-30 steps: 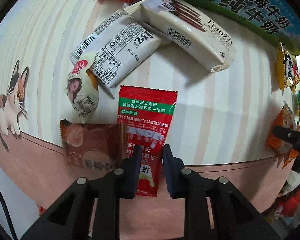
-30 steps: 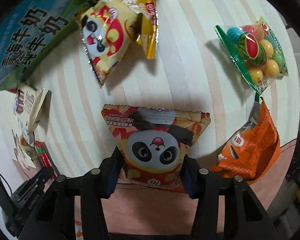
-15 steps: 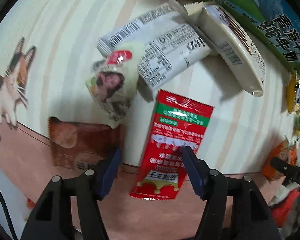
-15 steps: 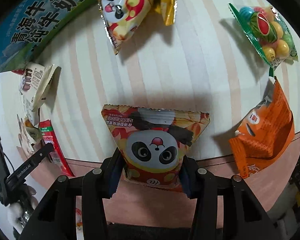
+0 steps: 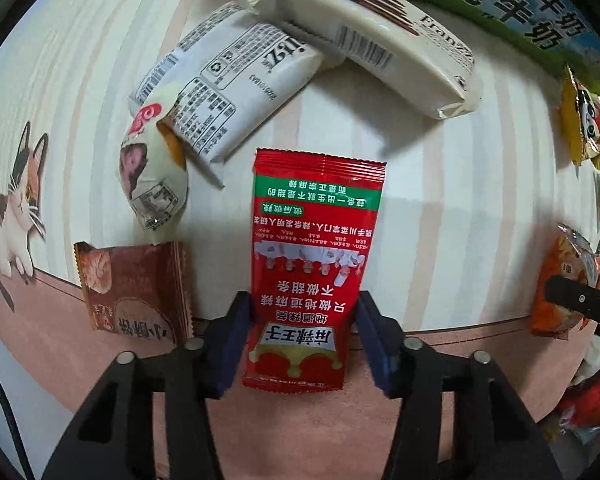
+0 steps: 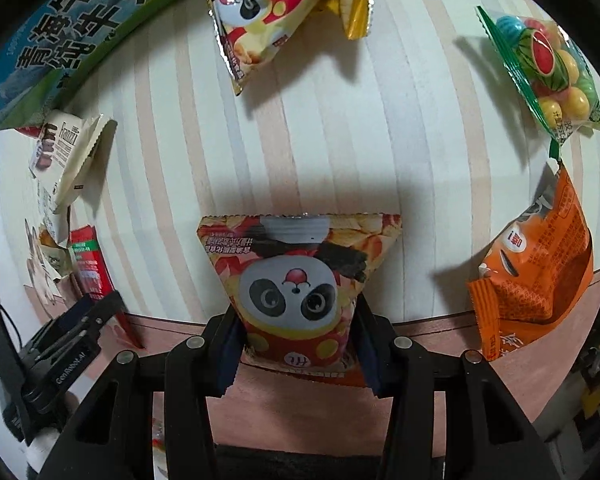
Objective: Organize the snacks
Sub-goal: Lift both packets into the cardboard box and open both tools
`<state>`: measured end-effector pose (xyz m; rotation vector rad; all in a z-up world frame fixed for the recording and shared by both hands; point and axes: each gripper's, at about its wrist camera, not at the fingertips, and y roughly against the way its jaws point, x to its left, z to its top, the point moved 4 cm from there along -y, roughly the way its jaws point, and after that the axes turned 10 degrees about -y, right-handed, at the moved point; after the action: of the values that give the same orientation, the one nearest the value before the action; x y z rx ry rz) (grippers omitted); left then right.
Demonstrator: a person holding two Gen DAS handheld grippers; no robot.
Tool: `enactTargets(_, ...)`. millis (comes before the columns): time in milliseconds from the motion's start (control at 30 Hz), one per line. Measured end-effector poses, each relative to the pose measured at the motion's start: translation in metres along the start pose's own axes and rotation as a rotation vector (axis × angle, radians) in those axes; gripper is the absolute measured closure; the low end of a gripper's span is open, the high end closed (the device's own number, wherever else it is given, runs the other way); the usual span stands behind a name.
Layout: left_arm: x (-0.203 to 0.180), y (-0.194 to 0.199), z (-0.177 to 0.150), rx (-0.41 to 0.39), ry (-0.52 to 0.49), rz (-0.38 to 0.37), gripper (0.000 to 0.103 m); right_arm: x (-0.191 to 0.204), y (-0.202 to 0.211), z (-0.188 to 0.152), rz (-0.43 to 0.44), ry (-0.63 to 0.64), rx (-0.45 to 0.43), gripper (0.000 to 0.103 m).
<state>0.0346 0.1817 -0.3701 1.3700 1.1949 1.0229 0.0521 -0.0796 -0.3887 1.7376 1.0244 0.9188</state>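
Observation:
A red spicy-strip packet lies flat on the striped tablecloth. My left gripper straddles its lower end, jaws closing, the blue pads right at its side edges without squeezing it. In the right wrist view my right gripper is shut on a panda snack bag, the jaws tightening a little on its lower half. The left gripper also shows there at the far left, by the red packet.
Near the red packet lie a brown pastry packet, a small pale bun, two white biscuit packs and a milk carton. Around the panda bag sit a yellow panda bag, a candy-ball bag and an orange packet.
The left gripper let go of the red packet's bottom end, opened wide, and now narrows around its full width. The right gripper kept its hold on the panda bag and shifted over the cloth.

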Motion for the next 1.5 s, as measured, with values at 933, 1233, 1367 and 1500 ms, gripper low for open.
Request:
enactTargets(933, -0.054, 0.216, 0.107, -0.336, -0.036, -0.177, 0.063, 0.066, 0.192, 0.010, 0.284, 0.153, -0.216, 0.059)
enactTargets(1233, -0.023, 0.214, 0.244, -0.286, -0.032, -0.100, 0.063, 0.103, 0.246, 0.156, 0.151, 0.148, -0.305, 0.059)
enactTargets(1367, -0.010, 0.199, 0.291, -0.236, -0.029, -0.073, 0.062, 0.112, 0.239, 0.206, 0.082, 0.134, -0.293, 0.059)
enactTargets(1500, -0.003, 0.179, 0.323, -0.178, -0.032, -0.065, 0.062, 0.115, 0.229, 0.234, 0.028, 0.124, -0.281, 0.059)
